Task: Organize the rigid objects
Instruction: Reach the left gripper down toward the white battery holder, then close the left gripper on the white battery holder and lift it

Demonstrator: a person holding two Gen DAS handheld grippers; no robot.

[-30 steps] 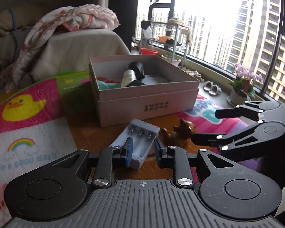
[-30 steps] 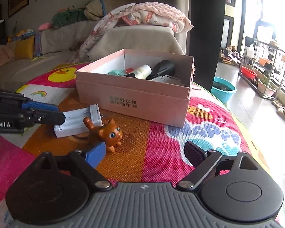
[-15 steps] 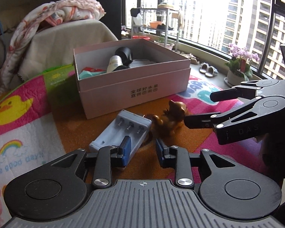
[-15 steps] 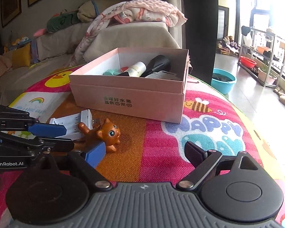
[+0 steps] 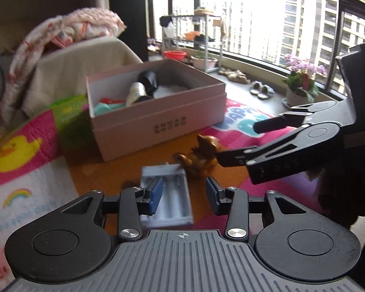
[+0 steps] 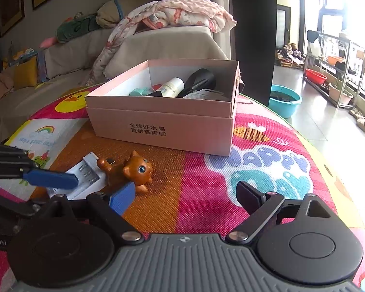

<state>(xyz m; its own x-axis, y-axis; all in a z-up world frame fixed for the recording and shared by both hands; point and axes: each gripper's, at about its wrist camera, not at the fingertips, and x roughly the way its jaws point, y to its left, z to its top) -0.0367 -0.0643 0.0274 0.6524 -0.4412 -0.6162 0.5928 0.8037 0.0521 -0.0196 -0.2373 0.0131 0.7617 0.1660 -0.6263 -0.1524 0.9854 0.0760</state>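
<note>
Both tongs hang low over the colourful printed play mat (image 6: 231, 170). Left tongs (image 5: 184, 194) are opening, blue pads at a narrow gap, and the pale grey plastic battery charger with three slots (image 5: 167, 194) lies between them on the mat; the left pad overlaps its edge, the right pad stands clear of it, so nothing is gripped. Right tongs (image 6: 186, 196) are spread wide and hold nothing.

Just beyond the left tongs' tips, touching the charger's far corner, lies the small glossy brown cat figurine (image 6: 133, 172). It rests just ahead of the right tongs' left pad, whose black tip (image 5: 225, 161) almost meets it in the left view.

Further ahead of both tongs stands the open pink cardboard box with printed characters on its side (image 6: 163, 121). Inside are a white cylindrical bottle (image 6: 172, 86), a black rounded object (image 6: 201, 77) and something teal (image 6: 138, 92). Behind the box is a beige covered sofa (image 6: 163, 46) with a pink patterned blanket (image 6: 182, 12) draped over it.
</note>
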